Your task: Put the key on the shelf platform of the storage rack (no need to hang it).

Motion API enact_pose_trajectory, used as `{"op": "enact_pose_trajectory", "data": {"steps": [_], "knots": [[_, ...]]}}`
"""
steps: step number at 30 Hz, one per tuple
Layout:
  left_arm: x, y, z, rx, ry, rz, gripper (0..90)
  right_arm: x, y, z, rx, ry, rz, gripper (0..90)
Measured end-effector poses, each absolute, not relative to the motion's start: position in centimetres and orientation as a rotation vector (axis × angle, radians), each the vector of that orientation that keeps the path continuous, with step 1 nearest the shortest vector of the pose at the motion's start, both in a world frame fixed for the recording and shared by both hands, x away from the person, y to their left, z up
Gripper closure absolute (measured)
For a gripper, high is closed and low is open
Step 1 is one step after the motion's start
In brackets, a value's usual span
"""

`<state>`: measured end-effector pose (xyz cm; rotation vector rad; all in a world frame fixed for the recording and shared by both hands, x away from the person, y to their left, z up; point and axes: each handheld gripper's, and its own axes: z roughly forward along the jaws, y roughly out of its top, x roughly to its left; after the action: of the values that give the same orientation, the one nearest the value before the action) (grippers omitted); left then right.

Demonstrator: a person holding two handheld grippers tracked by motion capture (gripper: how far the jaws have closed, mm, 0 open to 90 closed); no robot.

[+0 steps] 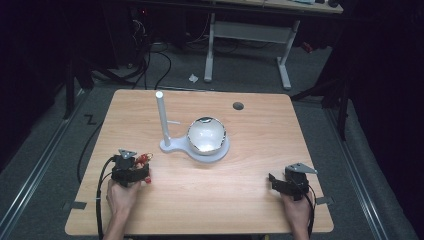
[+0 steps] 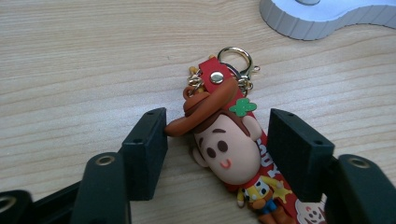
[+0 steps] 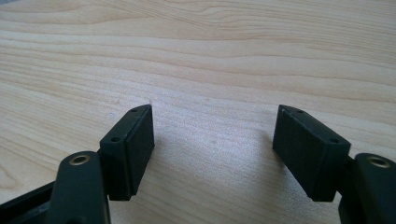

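Note:
A cowboy-figure keychain [image 2: 226, 149] with a brown hat, red strap and gold clasp ring lies flat on the wooden table [image 1: 250, 190]. My left gripper [image 2: 217, 140] is open with one jaw on each side of the figure's head; neither jaw presses it. In the high view the keychain [image 1: 142, 159] peeks out at the left gripper [image 1: 131, 169] near the table's front left. My right gripper [image 3: 212, 140] stands open over bare wood at the front right [image 1: 290, 182]. A white stand [image 1: 192, 145] with an upright post and side peg holds a shiny bowl [image 1: 206, 134] at the table's middle.
The white stand's base edge [image 2: 322, 18] lies just beyond the keychain in the left gripper view. A small dark hole [image 1: 238, 105] sits in the table's far side. Cables and a desk frame [image 1: 250, 35] are on the floor behind.

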<state>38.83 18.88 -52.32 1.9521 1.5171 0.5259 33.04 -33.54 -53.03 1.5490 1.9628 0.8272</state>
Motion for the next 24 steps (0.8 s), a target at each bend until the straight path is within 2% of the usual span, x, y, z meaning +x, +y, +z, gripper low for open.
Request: {"op": "enact_pose_trajectory", "data": {"steps": [2,14,24], "knots": [[38.8,19.0,-52.2,1.952,1.513,0.538,47.4,33.0,-33.5,-53.0,1.549,1.963,0.827,29.6],[38.2,19.4,-51.6,1.952,1.443,0.560,48.8,33.0,-33.5,-53.0,1.549,1.963,0.827,29.6],[37.5,19.8,-48.8,1.931,1.365,0.581,49.0,33.0,-33.5,-53.0,1.549,1.963,0.827,29.6]]}}
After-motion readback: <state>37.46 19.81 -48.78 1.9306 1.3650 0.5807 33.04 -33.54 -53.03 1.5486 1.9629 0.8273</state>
